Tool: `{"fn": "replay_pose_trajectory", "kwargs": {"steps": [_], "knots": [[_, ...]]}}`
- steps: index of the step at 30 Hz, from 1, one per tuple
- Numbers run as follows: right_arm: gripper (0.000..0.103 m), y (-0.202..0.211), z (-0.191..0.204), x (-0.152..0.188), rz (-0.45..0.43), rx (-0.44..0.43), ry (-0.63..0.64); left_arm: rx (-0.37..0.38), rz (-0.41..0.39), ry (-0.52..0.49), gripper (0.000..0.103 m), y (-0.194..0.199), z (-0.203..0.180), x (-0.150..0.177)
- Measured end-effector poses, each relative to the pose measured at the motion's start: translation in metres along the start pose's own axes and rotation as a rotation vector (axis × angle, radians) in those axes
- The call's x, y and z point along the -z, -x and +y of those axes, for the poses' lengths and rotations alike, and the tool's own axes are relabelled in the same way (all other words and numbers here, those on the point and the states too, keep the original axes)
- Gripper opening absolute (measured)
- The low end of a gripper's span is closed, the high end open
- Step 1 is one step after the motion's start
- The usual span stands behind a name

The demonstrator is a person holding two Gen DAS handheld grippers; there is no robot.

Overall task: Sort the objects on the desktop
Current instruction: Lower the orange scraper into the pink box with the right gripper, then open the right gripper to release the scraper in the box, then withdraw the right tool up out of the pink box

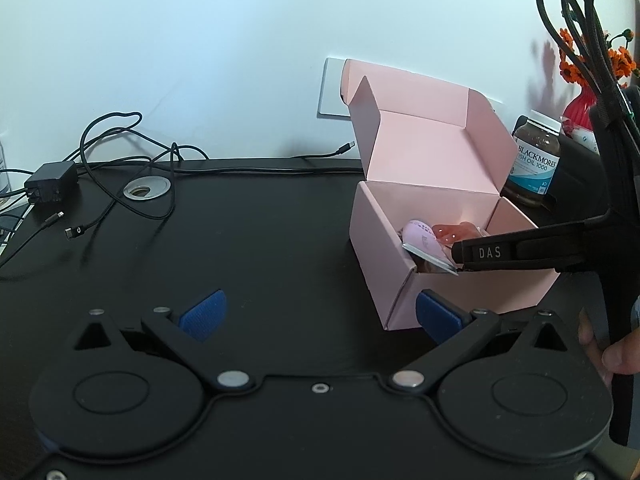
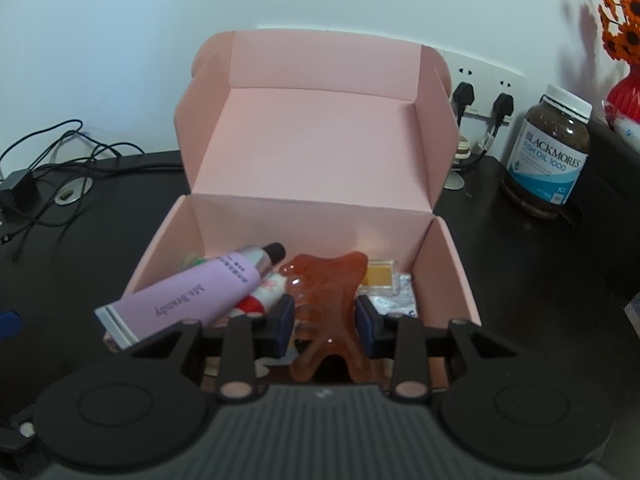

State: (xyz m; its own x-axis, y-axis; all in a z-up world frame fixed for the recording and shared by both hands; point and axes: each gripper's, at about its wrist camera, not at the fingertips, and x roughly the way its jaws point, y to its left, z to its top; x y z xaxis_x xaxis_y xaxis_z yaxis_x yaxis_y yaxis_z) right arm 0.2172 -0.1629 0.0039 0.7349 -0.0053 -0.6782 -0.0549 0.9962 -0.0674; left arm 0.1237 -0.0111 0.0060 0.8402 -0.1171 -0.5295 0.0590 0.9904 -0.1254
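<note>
An open pink box (image 2: 304,220) stands on the black desk with its lid leaning back. Inside it lie a lilac tube (image 2: 192,296), a small red-and-white tube (image 2: 260,300), a yellow packet (image 2: 380,276) and a foil sachet (image 2: 394,306). My right gripper (image 2: 326,316) hangs over the box's front edge, shut on an amber translucent comb (image 2: 324,276) whose teeth point into the box. In the left wrist view that gripper (image 1: 456,256) reaches in from the right over the box (image 1: 384,248). My left gripper (image 1: 320,316) stands open and holds nothing, above the desk just left of the box.
A brown fish oil bottle (image 2: 548,152) and a red vase with orange flowers (image 2: 624,96) stand right of the box. Black cables and a charger (image 1: 50,186) lie at the desk's far left beside a metal grommet (image 1: 146,190). Wall sockets (image 2: 484,96) sit behind. A hand (image 1: 616,352) shows at the right.
</note>
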Motion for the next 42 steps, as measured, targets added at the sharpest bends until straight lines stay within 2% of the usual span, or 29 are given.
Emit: {"fn": "replay_pose_trajectory", "kwargs": {"steps": [13, 16, 17, 18, 26, 29, 31, 39, 42], "knots": [[0.034, 0.005, 0.002, 0.004, -0.024, -0.002, 0.006, 0.011, -0.007, -0.01, 0.103, 0.002, -0.002, 0.001], [0.041, 0.008, 0.005, 0.003, -0.034, -0.001, 0.016, 0.012, -0.007, -0.006, 0.103, 0.001, -0.002, 0.0], [0.049, 0.01, 0.006, 0.003, -0.041, 0.001, 0.022, 0.012, -0.008, -0.006, 0.103, 0.002, -0.001, 0.0], [0.052, 0.011, 0.007, 0.003, -0.048, 0.003, 0.028, 0.012, -0.009, -0.005, 0.103, 0.002, -0.001, 0.0], [0.055, 0.025, 0.009, -0.001, -0.104, 0.002, 0.033, 0.013, -0.013, -0.002, 0.103, 0.003, -0.001, 0.0], [0.067, 0.034, 0.005, -0.004, -0.14, 0.002, 0.026, 0.012, -0.012, 0.003, 0.103, 0.003, 0.001, 0.0], [0.069, 0.039, 0.001, -0.005, -0.162, 0.006, 0.025, 0.011, -0.01, 0.005, 0.103, 0.002, 0.001, 0.0], [0.076, 0.039, -0.01, 0.003, -0.18, 0.12, 0.096, 0.003, -0.008, -0.016, 0.103, 0.001, -0.002, 0.002], [0.077, 0.034, -0.013, 0.009, -0.154, 0.127, 0.111, 0.002, -0.006, -0.022, 0.103, 0.0, -0.003, 0.002]]}}
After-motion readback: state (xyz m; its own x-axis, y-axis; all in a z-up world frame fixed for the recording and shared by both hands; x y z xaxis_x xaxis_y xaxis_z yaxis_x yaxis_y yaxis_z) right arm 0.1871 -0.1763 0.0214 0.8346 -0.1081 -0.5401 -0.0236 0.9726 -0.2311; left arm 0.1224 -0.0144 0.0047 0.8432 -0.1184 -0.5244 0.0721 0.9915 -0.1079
